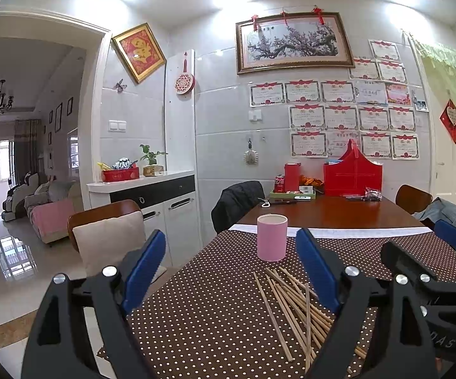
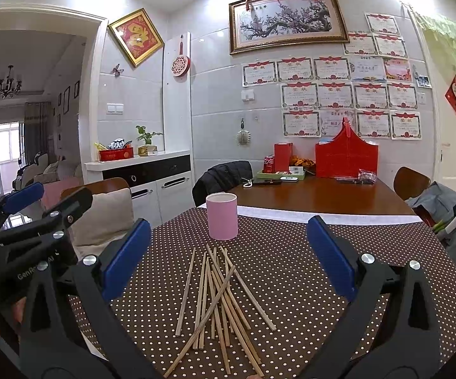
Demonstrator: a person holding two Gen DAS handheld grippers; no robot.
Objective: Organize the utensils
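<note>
Right wrist: both claws released; slim wooden chopsticks (image 2: 218,300) before cylindrical pink cup (image 2: 222,216).

White lettering "GenRo…AI", partly cut off, ran along the black body of the left gripper (image 2: 22,202). The certificates (image 2: 335,94) on the wall bore print too small to read.
</note>
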